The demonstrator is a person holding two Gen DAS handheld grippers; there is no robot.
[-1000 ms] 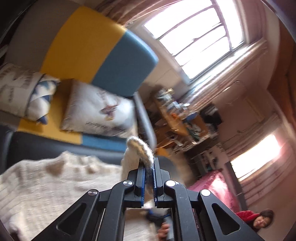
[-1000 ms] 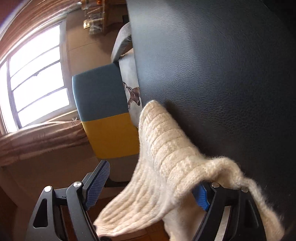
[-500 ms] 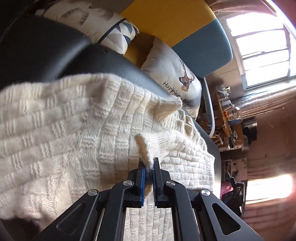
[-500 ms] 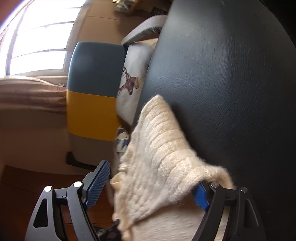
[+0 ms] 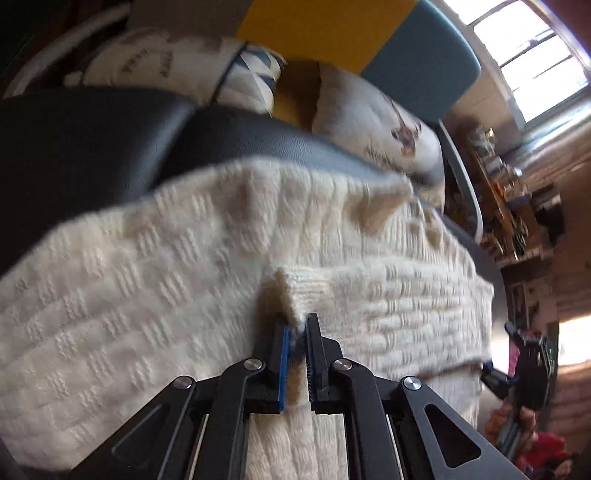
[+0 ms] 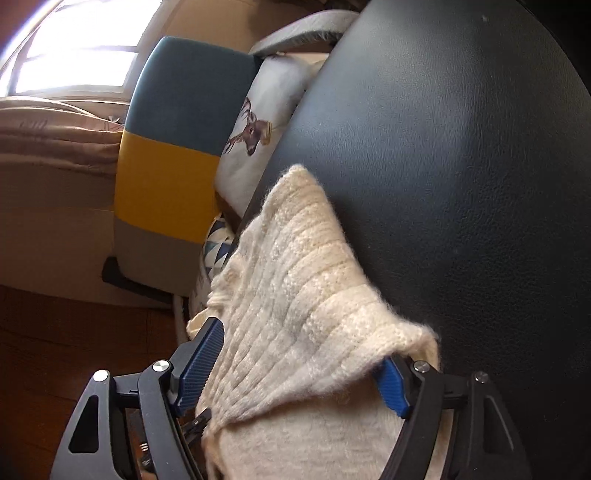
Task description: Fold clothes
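A cream knitted sweater (image 5: 184,277) lies spread over a black leather surface (image 5: 92,147). My left gripper (image 5: 295,339) points down at it, shut on a small pinched fold near the sweater's middle. In the right wrist view a ribbed part of the sweater (image 6: 295,295) lies between the wide jaws of my right gripper (image 6: 295,373) and drapes over the right finger (image 6: 391,384). Those jaws are closing, and the blue pads are not pressing on the fabric. The black leather surface (image 6: 443,147) fills the right of that view.
A sofa with a yellow and blue back (image 5: 332,29) stands behind, holding a deer-print pillow (image 5: 388,125) and a triangle-patterned pillow (image 5: 207,70). A cluttered shelf (image 5: 509,192) and a bright window (image 5: 535,55) are at the right. Wooden floor (image 6: 55,332) lies beyond the edge.
My left gripper came down with its pinched fold, from held up in the air to resting on the spread sweater. The right gripper rolled, and its jaws narrowed slightly around the draped fabric.
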